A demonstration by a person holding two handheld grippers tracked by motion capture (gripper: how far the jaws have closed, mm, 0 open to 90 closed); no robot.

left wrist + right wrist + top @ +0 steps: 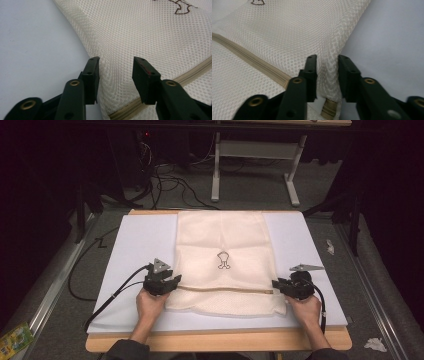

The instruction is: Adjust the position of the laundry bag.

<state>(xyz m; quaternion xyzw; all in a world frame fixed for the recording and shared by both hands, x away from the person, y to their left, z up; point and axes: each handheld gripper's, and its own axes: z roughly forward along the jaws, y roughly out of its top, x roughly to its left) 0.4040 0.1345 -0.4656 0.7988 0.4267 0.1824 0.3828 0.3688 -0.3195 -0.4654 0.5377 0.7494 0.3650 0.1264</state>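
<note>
- The left gripper [170, 281] is seen at the near left corner of the cream mesh laundry bag [222, 240], jaws parted, the fold between them unpinched.
- The bag is spread on the white board [137, 240], its long axis running away from both grippers, the zipper [225, 290] crossing between them.
- The right gripper [276, 284], equally near, is held half-open astride the right corner.

My table [215, 341]: wooden top, edge showing at front. A pale blue-white mat [135, 245] covers it. On the mat, a cream mesh bag [222, 235] lies flat, zipper [225, 290] crosswise near me.
</note>
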